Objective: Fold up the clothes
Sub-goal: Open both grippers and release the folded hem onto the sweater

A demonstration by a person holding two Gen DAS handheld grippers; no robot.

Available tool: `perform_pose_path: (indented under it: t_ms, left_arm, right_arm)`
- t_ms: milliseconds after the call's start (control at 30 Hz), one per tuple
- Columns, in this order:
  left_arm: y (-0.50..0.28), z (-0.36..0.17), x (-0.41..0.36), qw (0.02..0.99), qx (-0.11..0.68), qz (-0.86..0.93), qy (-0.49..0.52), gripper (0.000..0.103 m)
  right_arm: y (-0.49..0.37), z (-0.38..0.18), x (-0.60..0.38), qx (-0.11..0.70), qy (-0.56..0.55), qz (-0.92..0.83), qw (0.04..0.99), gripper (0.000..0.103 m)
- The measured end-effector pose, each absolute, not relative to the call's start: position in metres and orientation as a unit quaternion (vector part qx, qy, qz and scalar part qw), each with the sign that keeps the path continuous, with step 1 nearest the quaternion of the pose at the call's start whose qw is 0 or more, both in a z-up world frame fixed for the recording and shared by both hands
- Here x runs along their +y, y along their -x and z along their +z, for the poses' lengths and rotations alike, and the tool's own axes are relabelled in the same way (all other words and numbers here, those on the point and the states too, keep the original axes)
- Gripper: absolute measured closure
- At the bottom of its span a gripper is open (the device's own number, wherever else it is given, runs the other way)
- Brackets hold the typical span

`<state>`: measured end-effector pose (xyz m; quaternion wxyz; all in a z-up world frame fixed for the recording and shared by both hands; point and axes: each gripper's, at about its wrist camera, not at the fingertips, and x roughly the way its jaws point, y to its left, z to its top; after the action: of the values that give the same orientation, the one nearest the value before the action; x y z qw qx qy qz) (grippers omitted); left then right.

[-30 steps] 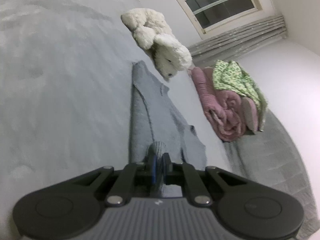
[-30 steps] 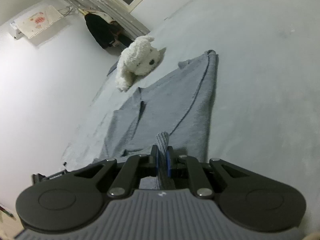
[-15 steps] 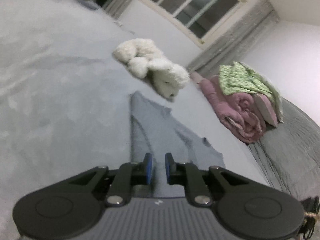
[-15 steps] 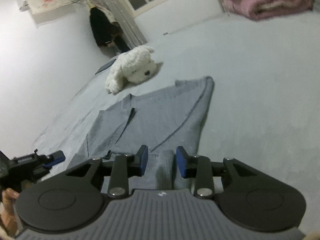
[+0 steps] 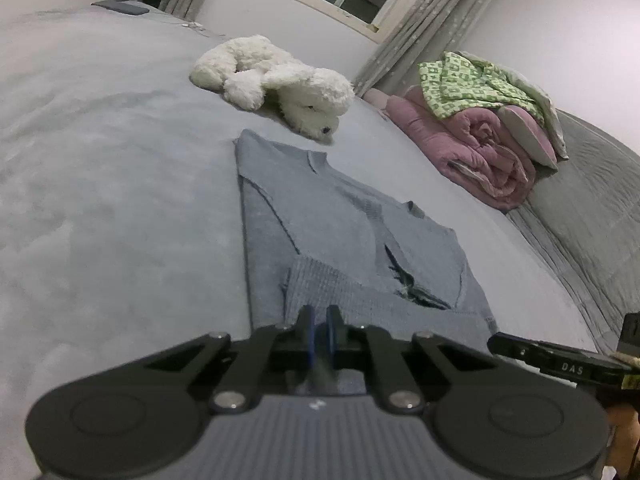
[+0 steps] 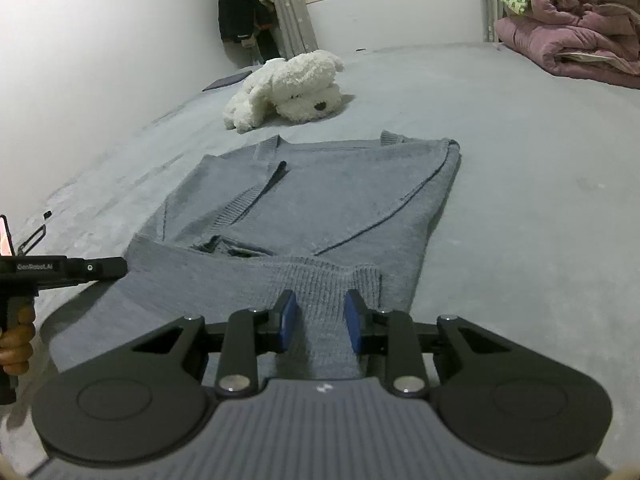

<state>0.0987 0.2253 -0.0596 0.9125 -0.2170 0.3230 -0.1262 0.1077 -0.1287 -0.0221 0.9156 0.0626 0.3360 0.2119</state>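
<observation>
Item: grey sweater [image 6: 320, 200], flat on bed [image 6: 520, 160], just in front of plush dog [image 6: 288, 88]. My left tongs [image 5: 319, 330] clenched on nothing. My right tongs [image 6: 321, 320], jaws lately closing, released, straddling cuff.

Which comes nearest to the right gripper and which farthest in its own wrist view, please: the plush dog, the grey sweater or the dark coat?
From the right gripper:
1. Grey sweater, directly ahead, its ribbed edge between the fingers.
2. Plush dog, beyond the sweater's collar.
3. Dark coat, hanging at the far wall.
</observation>
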Motion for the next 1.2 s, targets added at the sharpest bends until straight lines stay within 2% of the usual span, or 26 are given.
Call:
perform_pose_path:
  t_ms: [67,233,567,633,733,933,1033,1133,1200]
  left_arm:
    - [-0.097,-0.054,0.222,0.91,0.328,-0.131,0.216,0.09]
    - [-0.087,-0.041,0.214,0.908,0.328,-0.163,0.204,0.089]
    - [-0.035,-0.047,0.218,0.893,0.37,-0.224,0.123,0.089]
    - [-0.024,-0.05,0.229,0.894,0.371,-0.217,0.127,0.092]
    - [-0.012,-0.051,0.244,0.896,0.372,-0.196,0.142,0.092]
    - [-0.006,-0.062,0.275,0.864,0.411,-0.174,0.235,0.078]
    - [-0.008,-0.071,0.289,0.829,0.422,-0.184,0.317,0.061]
    - [-0.012,-0.079,0.294,0.801,0.427,-0.196,0.371,0.05]
    - [-0.015,-0.085,0.295,0.784,0.43,-0.202,0.4,0.046]
  right_arm:
    - [-0.105,-0.018,-0.13,0.338,-0.068,0.217,0.913,0.067]
    - [-0.095,-0.008,-0.129,0.339,-0.086,0.244,0.904,0.067]
    - [-0.035,-0.01,-0.11,0.357,0.031,0.333,0.872,0.067]
    - [-0.027,-0.014,-0.114,0.359,0.044,0.334,0.871,0.067]
    - [-0.017,-0.019,-0.124,0.36,0.054,0.328,0.872,0.068]
    - [-0.01,-0.01,-0.16,0.4,-0.018,0.308,0.863,0.066]
    - [-0.015,-0.012,-0.181,0.44,-0.104,0.309,0.837,0.057]
    - [-0.022,-0.022,-0.196,0.473,-0.185,0.296,0.809,0.056]
    - [-0.027,-0.03,-0.202,0.488,-0.222,0.289,0.793,0.056]
